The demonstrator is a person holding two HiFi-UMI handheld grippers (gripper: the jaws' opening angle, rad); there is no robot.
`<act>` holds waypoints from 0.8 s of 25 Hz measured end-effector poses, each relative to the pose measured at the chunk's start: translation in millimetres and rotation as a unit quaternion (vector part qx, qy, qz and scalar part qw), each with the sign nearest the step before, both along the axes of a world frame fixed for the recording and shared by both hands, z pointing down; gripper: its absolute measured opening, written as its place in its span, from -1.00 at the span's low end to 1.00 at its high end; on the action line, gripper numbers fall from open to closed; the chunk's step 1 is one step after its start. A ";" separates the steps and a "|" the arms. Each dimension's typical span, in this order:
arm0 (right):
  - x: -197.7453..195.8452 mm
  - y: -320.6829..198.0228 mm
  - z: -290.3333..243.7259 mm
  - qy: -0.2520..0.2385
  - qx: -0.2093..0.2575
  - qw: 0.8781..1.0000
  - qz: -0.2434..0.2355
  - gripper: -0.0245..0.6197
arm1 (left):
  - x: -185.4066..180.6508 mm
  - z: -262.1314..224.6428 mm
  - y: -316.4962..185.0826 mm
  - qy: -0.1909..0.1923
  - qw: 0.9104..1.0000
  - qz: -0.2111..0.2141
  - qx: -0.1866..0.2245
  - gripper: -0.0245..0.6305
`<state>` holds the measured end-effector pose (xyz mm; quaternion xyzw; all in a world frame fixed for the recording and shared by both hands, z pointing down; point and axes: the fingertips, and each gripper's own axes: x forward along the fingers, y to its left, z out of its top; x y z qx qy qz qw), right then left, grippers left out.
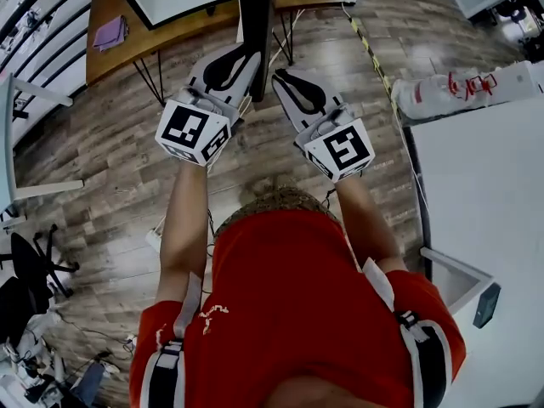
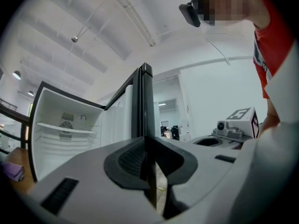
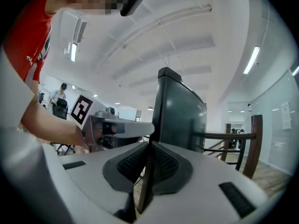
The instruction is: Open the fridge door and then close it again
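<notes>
Fridge door (image 1: 255, 15) stood open, its thin free edge pointing back at me, straight ahead and between my two tools. The white cabinet (image 2: 70, 143) lay exposed to the far left, with one shelf (image 2: 65, 128) showing. My left tool (image 2: 145, 143) sat just beside the door's inner side with its jaws narrow, a slim gap between the pads and nothing gripped that I could see. My right tool (image 3: 150, 146) was pressed fully together and empty, near the dark outer face. I judged the opening half done. A closed tip makes a firm, blunt pusher, and it was on the side from which the door must be shoved home.
</notes>
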<state>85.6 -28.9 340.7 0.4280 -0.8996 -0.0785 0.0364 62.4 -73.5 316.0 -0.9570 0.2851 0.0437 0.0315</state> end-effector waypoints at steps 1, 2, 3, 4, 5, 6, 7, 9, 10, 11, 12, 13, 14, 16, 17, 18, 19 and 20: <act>4.0 1.2 1.0 0.003 -0.001 1.000 0.002 -0.83 | 6.0 0.1 2.0 0.000 1.000 0.002 -0.001 -0.73; 8.0 1.6 2.2 0.004 -0.002 1.000 0.004 -0.83 | 12.1 0.4 4.2 0.000 1.000 0.004 -0.001 -0.74; 11.9 1.0 3.2 0.005 -0.002 1.000 0.007 -0.83 | 18.1 0.5 6.3 -0.002 1.000 0.006 0.000 -0.74; 15.6 -0.5 4.0 0.006 -0.003 1.000 0.009 -0.82 | 23.8 0.2 7.8 -0.004 1.000 0.006 0.001 -0.74; 19.1 -2.6 4.7 0.007 -0.004 1.000 0.011 -0.79 | 29.1 -0.1 8.8 -0.006 1.000 0.004 0.002 -0.75; 22.4 -4.7 5.8 0.008 -0.006 1.000 0.011 -0.69 | 34.0 -0.1 9.5 -0.008 1.000 0.002 0.003 -0.75; 25.7 -6.4 7.3 0.010 -0.009 1.000 0.012 -0.58 | 38.7 0.0 10.3 -0.009 1.000 0.001 0.002 -0.75; 33.3 -8.9 10.4 0.012 -0.014 1.000 0.014 -0.47 | 49.4 0.4 12.8 -0.009 1.000 0.000 0.002 -0.76; 37.6 -10.0 11.9 0.012 -0.016 1.000 0.016 -0.43 | 55.5 0.4 14.4 -0.010 1.000 0.000 0.002 -0.76; 42.0 -11.2 13.6 0.014 -0.017 1.000 0.019 -0.38 | 62.0 0.2 16.1 -0.011 1.000 0.000 0.003 -0.77; 46.4 -12.9 15.3 0.015 -0.019 0.999 0.023 -0.34 | 68.3 0.1 17.4 -0.012 1.000 0.000 0.004 -0.77; 50.8 -15.1 17.2 0.018 -0.021 0.999 0.029 -0.31 | 74.3 -0.1 18.3 -0.013 1.000 0.000 0.005 -0.77; 55.1 -17.8 18.9 0.021 -0.022 0.999 0.036 -0.29 | 79.6 -0.1 18.6 -0.014 1.000 0.001 0.005 -0.77; 63.5 -23.5 21.7 0.026 -0.022 0.998 0.053 -0.28 | 88.1 0.3 18.4 -0.014 1.000 0.003 0.004 -0.78; 67.3 -26.0 22.8 0.027 -0.022 0.998 0.061 -0.28 | 91.6 0.6 18.5 -0.013 1.000 0.003 0.004 -0.78; 70.8 -28.3 23.8 0.027 -0.022 0.997 0.068 -0.28 | 95.1 0.8 18.9 -0.013 1.000 0.003 0.003 -0.78; 74.2 -30.2 25.0 0.027 -0.023 0.997 0.073 -0.28 | 98.7 1.0 19.8 -0.015 1.000 0.004 0.003 -0.78; 77.6 -31.8 26.4 0.028 -0.024 0.996 0.077 -0.28 | 102.3 1.0 21.0 -0.018 1.000 0.004 0.005 -0.78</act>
